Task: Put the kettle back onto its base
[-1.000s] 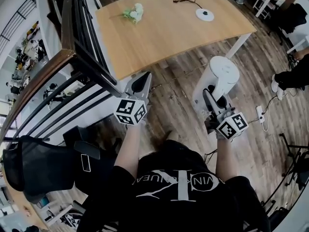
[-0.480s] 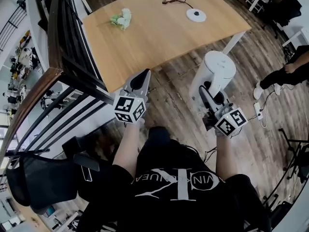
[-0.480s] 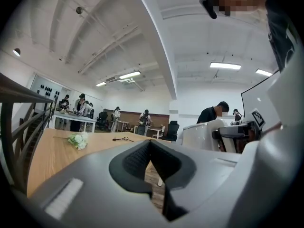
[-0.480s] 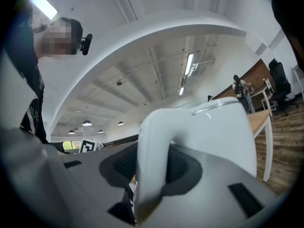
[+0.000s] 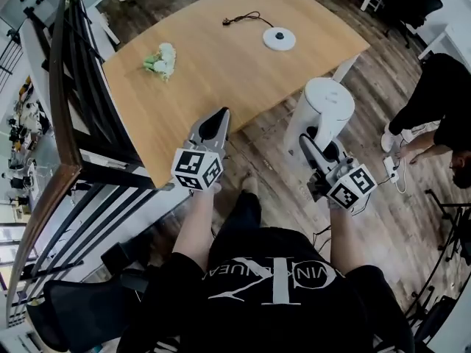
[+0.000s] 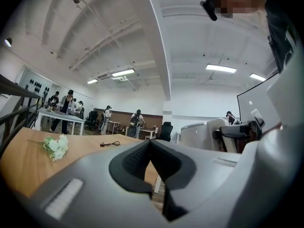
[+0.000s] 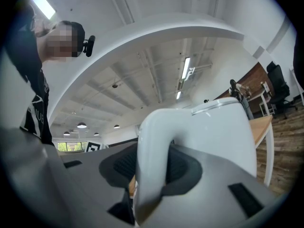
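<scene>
A white kettle (image 5: 321, 115) hangs in the air off the near right corner of the wooden table (image 5: 221, 79), above the floor. My right gripper (image 5: 313, 151) is shut on the kettle's handle (image 7: 153, 160), which fills the right gripper view in front of the kettle's body (image 7: 218, 137). The round white base (image 5: 279, 39) with its black cord (image 5: 243, 17) sits at the table's far side. My left gripper (image 5: 215, 123) is shut on nothing, just in front of the table's near edge. In the left gripper view the kettle (image 6: 202, 136) shows off to the right.
A bunch of white flowers (image 5: 160, 59) lies on the table's far left. A dark metal railing (image 5: 81, 116) runs along the left. A person in black (image 5: 441, 101) stands at the right. A power strip (image 5: 390, 169) lies on the wood floor.
The table has drawn closer and lower in the head view as I stepped toward it. Both grippers keep their hold and stance, the kettle still in the right one.
</scene>
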Tool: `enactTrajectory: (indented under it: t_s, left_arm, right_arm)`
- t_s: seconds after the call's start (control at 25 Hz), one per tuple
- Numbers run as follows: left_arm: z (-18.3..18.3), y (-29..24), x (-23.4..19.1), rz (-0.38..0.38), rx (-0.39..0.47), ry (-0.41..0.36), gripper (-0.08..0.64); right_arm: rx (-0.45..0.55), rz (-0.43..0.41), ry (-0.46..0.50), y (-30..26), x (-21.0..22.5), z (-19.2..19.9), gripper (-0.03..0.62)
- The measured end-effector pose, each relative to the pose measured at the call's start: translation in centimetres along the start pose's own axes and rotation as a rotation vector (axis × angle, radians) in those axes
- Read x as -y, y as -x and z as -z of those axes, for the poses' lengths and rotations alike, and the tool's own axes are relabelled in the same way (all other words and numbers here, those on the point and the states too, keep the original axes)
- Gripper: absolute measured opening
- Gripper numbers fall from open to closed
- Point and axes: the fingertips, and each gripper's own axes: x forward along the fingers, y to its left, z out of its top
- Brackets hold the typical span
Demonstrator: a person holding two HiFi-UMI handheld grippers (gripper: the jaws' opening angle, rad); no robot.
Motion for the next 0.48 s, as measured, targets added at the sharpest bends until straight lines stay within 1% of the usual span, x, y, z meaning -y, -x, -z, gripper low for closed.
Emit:
enactTrajectory:
  t_s: [0.24,0.48]
  left_arm:
    - [-0.5,-4.8,-2.8,0.029,-0.013,0.015,0.009]
    - [-1.3,-9.9,-6.7,0.062,-0.012,0.038,0.009]
  right_arm:
    - [0.036,0.038,0.004,-3.2,4.1,-2.0,0.132]
    - [0.042,0.066,-0.003,-7.9,7.8,-3.3,0.132]
